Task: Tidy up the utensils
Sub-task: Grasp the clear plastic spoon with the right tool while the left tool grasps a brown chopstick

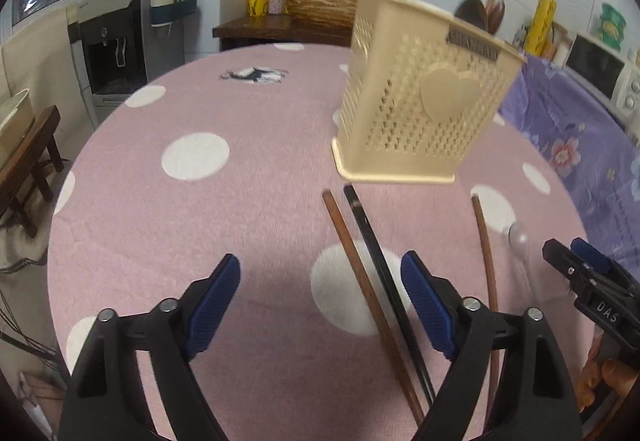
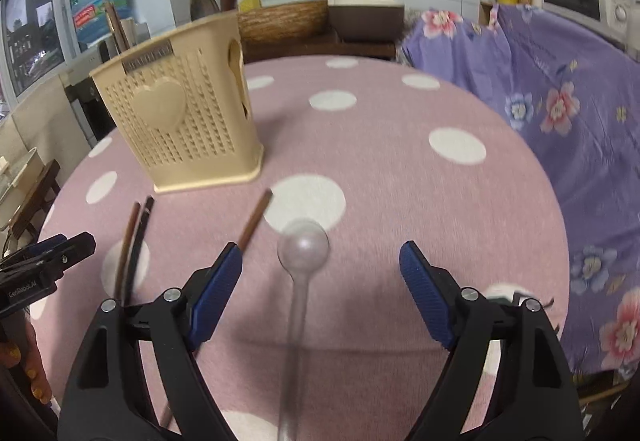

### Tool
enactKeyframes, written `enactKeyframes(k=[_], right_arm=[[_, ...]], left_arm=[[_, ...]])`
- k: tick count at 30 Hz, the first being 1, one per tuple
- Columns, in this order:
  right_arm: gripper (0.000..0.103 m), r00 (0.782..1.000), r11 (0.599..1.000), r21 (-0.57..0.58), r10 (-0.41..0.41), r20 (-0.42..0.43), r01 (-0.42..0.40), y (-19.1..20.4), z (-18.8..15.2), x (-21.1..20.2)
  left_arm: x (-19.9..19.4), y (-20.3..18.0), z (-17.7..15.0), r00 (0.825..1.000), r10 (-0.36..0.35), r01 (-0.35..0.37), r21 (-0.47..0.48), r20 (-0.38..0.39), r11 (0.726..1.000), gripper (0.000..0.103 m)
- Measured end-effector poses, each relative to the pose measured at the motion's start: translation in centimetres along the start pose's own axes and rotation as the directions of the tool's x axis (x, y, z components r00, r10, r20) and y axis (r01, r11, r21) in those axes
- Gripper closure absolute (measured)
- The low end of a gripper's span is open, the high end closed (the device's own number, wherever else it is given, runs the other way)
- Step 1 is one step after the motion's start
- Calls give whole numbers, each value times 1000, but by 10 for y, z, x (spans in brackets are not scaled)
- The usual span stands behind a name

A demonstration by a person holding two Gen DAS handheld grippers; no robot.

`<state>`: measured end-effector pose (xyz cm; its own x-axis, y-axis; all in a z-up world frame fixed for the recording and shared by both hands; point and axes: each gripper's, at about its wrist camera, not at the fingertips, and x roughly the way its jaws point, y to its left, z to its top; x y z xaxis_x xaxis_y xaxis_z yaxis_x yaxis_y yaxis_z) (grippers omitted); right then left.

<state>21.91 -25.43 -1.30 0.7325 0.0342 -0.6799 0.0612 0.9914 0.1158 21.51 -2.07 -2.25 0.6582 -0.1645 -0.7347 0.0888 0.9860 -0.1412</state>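
Soft, even indoor light fills both views, neither harsh nor dim. A faint broad shadow lies on the pink tabletop (image 1: 260, 209) just ahead of each gripper. Motion blur smears the cream basket (image 1: 420, 101) in the left wrist view and the clear spoon (image 2: 300, 265) and floral cloth (image 2: 560, 113) in the right. Fisheye bending curves walls and tabletop edges, with black corners.

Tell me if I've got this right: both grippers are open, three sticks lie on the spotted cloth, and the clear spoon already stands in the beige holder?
Not quite. The right wrist view shows the clear spoon lying on the cloth between the right gripper's open jaws, outside the beige holder. The rest holds.
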Motion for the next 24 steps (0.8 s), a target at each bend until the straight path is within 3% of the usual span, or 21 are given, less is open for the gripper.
enactKeyframes(k=[3, 5, 14, 24], right_arm=[[22, 1000, 1000, -1, 4, -26, -4, -1, -9, 4], [22, 999, 1000, -12, 8, -35, -8, 1, -14, 7], [22, 999, 999, -28, 19, -46, -21, 8, -20, 9], [22, 998, 999, -46, 7, -58, -10, 11, -20, 11]], left_arm=[[7, -1, -6, 999, -20, 19, -10, -40, 1000, 49], [9, -1, -8, 999, -20, 19, -17, -45, 1000, 53], [17, -6, -10, 997, -37, 35, -31, -72, 999, 61], [31, -18, 1, 996, 48, -45, 32, -71, 998, 74]])
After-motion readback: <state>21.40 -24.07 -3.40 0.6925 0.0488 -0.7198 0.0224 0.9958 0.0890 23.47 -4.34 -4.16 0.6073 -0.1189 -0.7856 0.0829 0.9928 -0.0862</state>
